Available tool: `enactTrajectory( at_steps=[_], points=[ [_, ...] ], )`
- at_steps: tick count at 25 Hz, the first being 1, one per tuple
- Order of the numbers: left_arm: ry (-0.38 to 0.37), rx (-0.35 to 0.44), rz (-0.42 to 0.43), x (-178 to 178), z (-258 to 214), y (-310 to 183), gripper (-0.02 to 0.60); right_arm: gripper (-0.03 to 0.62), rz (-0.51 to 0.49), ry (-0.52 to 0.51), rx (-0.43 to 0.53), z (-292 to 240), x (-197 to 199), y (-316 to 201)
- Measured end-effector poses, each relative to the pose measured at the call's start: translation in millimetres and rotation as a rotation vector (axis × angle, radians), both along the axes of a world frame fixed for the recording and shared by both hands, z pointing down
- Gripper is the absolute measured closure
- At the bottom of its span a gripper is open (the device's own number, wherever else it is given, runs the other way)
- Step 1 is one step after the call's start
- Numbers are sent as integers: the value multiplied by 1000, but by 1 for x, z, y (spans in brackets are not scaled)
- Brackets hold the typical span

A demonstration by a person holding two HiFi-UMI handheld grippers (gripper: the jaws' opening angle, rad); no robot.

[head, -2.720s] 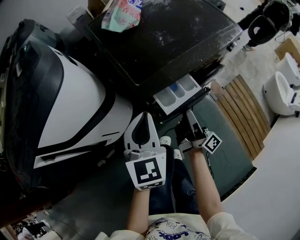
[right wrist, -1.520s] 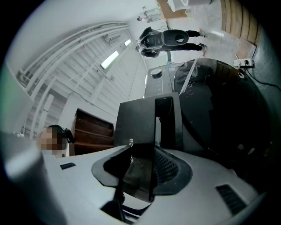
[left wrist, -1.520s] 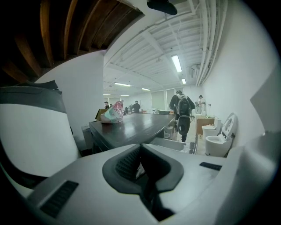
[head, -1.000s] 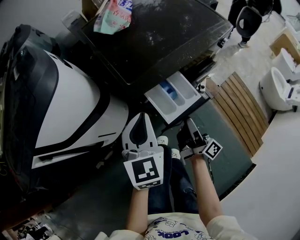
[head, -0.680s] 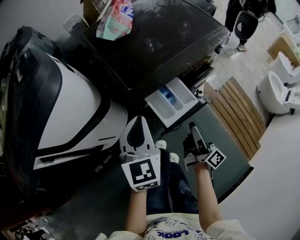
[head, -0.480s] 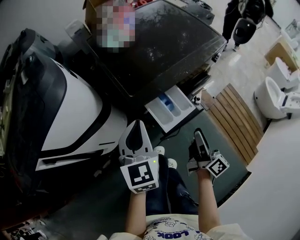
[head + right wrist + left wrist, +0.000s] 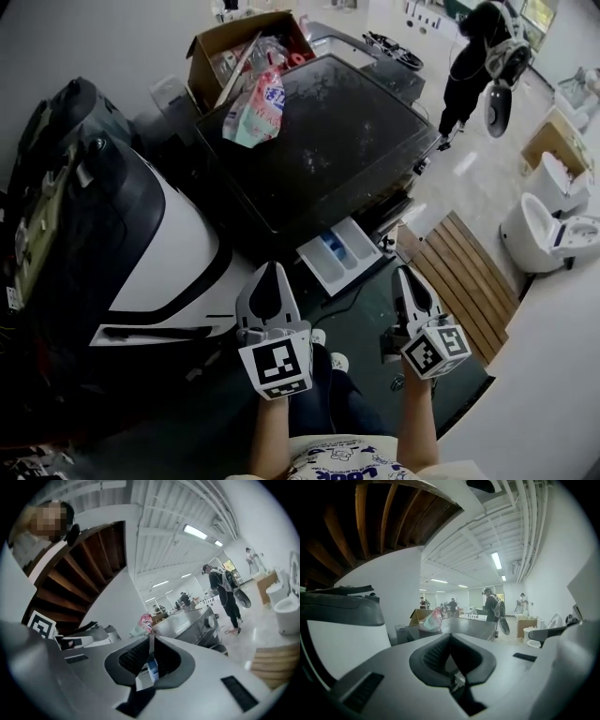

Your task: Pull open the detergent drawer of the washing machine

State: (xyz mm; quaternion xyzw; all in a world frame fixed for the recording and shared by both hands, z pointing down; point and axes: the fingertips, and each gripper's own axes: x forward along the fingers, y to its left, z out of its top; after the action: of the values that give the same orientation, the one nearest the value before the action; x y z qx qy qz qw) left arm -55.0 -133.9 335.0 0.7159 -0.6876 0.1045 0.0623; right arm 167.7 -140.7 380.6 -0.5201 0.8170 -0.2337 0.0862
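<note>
- Showroom floor with a dark green mat (image 7: 367, 311); one wooden slat board (image 7: 469, 272) and one white toilet (image 7: 536, 225) off to the right, and one person in black (image 7: 469, 66) at the back.
- One washing machine (image 7: 328, 141) with a dark, dusty top; one big white-and-black appliance (image 7: 159, 253) just beside it on the left.
- One detergent drawer (image 7: 347, 260), pulled out of the machine's front. It is white inside with a blue insert in one compartment.
- One pink-and-green pouch (image 7: 255, 108) lies on the washer top. One cardboard box (image 7: 208, 45) behind it is open and full of clutter.
- Two grippers, with both forearms reaching forward side by side and pointing about level at the machine.
- Left gripper (image 7: 268, 274): clenched, tips together, nothing held.
- Right gripper (image 7: 406, 277): jaws closing with only a thin slit left and nothing between them.
- The drawer sits ahead, between the two grippers, and neither touches it.
</note>
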Motion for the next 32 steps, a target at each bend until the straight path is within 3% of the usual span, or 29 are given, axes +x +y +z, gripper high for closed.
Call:
enactTrajectory(
  at_steps=[4, 11, 18, 32],
  points=[
    [11, 33, -15, -7, -30, 0, 568, 565, 15, 196, 43, -33, -9, -7],
    [9, 87, -19, -13, -77, 5, 568, 565, 61, 319, 152, -100, -22, -8],
    [18, 147, -26, -22, -112, 8, 568, 571, 76, 372, 272, -153, -35, -10],
    [6, 244, -4, -31, -159, -1, 568, 580, 124, 385, 381, -209, -44, -18]
  ],
)
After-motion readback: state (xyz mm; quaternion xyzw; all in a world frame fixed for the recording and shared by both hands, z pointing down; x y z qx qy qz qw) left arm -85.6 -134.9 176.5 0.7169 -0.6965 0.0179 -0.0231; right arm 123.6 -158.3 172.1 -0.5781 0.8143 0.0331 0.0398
